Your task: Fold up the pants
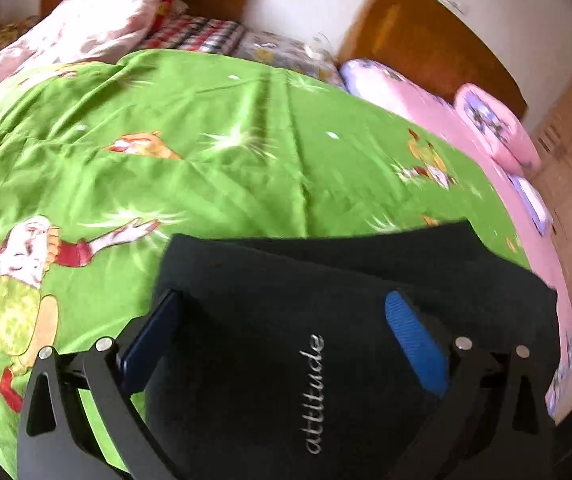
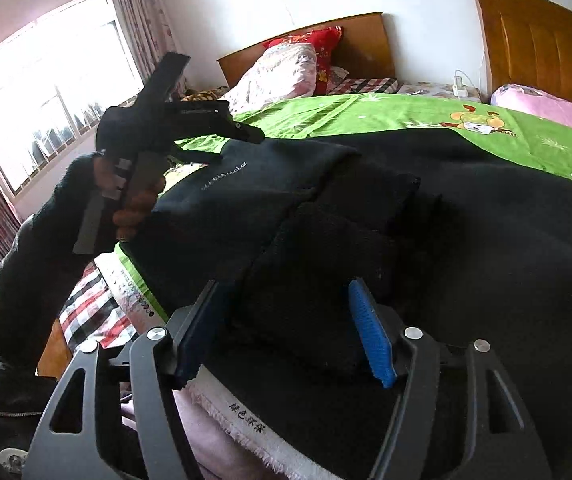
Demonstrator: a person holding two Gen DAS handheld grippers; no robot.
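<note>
Right tool (image 2: 286,332): jaws stand apart, blue pads on either side of a thick folded edge of the black pants (image 2: 366,216), no clear pinch on the cloth, so it reads as open over the fabric, not gripping. Left tool (image 1: 286,344): jaws also spread wide, dark pad at the left edge of the pants (image 1: 286,320), blue pad over the cloth on the right, nothing clamped between them; the cloth under it carries script lettering (image 1: 313,392). In the right wrist view the left tool (image 2: 225,140) hangs just above the far folded end, held in a hand (image 2: 133,200) with a dark sleeve (image 2: 45,240); touching or not cannot be told. Pants lie on the bed, on the green cartoon sheet (image 1: 205,140), already stacked in layers, bulk spreading to the right of the right tool. Long axis of the folded bundle runs from the right tool's near end diagonally up-left toward the left tool, so each tool sits at one end; the right tool is nearer the thick stacked edge at the bed's near side, above a white fringed cloth (image 2: 253,432). Judgement: fold looks well along, and the next move likely turns on pinching that near edge and carrying it along the axis toward the lettered end, or on smoothing. Pillows (image 1: 97,24) and headboard (image 2: 538,40) well apart, beyond the sheet.
</note>
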